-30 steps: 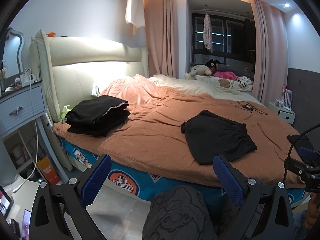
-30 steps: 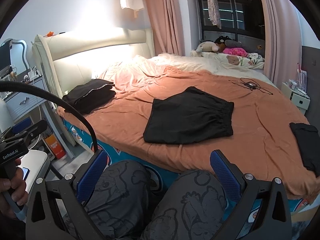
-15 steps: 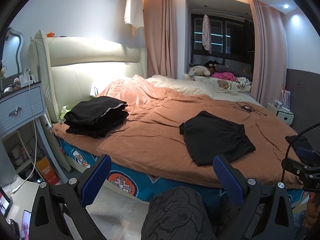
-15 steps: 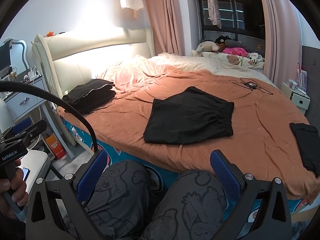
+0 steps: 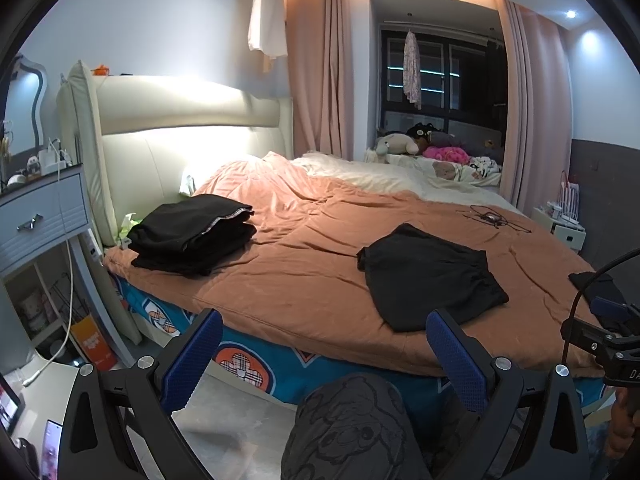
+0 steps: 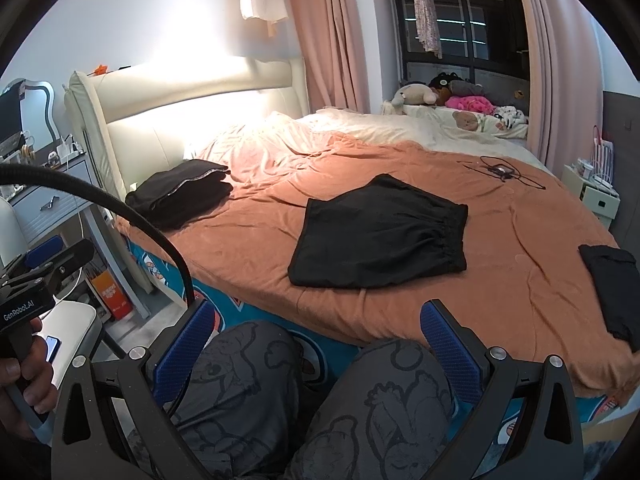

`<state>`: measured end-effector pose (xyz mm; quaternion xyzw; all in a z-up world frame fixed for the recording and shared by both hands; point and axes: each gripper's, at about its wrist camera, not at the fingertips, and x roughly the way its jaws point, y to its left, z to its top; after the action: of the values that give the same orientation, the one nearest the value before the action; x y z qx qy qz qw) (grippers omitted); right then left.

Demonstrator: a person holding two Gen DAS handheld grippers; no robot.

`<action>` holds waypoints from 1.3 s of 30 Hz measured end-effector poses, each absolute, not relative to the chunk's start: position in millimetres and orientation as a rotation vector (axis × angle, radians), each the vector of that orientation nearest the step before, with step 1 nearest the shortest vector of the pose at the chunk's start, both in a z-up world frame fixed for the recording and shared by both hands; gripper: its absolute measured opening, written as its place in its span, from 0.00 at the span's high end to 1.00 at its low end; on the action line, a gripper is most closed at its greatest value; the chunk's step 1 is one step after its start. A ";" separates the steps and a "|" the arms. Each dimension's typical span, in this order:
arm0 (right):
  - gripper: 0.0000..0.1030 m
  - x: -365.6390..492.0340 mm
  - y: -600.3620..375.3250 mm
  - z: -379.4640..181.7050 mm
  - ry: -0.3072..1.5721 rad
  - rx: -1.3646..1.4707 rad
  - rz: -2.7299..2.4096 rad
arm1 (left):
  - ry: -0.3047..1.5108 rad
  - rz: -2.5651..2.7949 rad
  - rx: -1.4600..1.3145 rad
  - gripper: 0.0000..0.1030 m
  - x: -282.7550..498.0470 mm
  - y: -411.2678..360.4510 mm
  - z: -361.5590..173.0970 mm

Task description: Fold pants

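I held my left claw (image 5: 324,356) with its blue, knurled pads spread wide and empty, hovering off the near edge of the bed (image 5: 320,276) above my patterned grey knee (image 5: 352,424). My right claw (image 6: 316,348) was likewise spread wide with nothing between its pads, over both knees. The black shorts (image 6: 380,236) lay flat on the rust-orange blanket, a soft, matte, roughly square shape with a gathered elastic waistband along the side away from the headboard (image 5: 180,128). Nearer the padded cream headboard sat a stack of folded black garments (image 5: 192,232), thick and layered, with a pale seam showing along one fold. Another dark garment (image 6: 612,284) lay by the blanket's edge, well apart from the shorts on the side away from the headboard. A thin black cable (image 6: 500,170) sprawled on the blanket beyond the shorts. Compared with a moment before, nothing on the bed had moved, and both claws kept the same wide spread.
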<state>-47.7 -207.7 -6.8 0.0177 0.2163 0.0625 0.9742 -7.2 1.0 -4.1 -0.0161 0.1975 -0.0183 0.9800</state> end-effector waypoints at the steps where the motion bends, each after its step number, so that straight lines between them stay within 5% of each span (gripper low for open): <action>1: 0.00 -48.0 -207.8 -6.6 0.435 0.037 0.125 | 0.396 -0.036 -0.031 0.00 -7.0 0.9 -4.0; 39: 0.00 7.1 -229.2 -7.2 0.523 0.067 0.071 | 0.492 -0.078 -0.040 0.00 54.6 -13.4 -25.7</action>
<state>7.1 -229.2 -7.2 0.0330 0.2585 0.0350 0.9648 54.6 -13.4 -25.7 -0.0196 0.2436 -0.0386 0.9689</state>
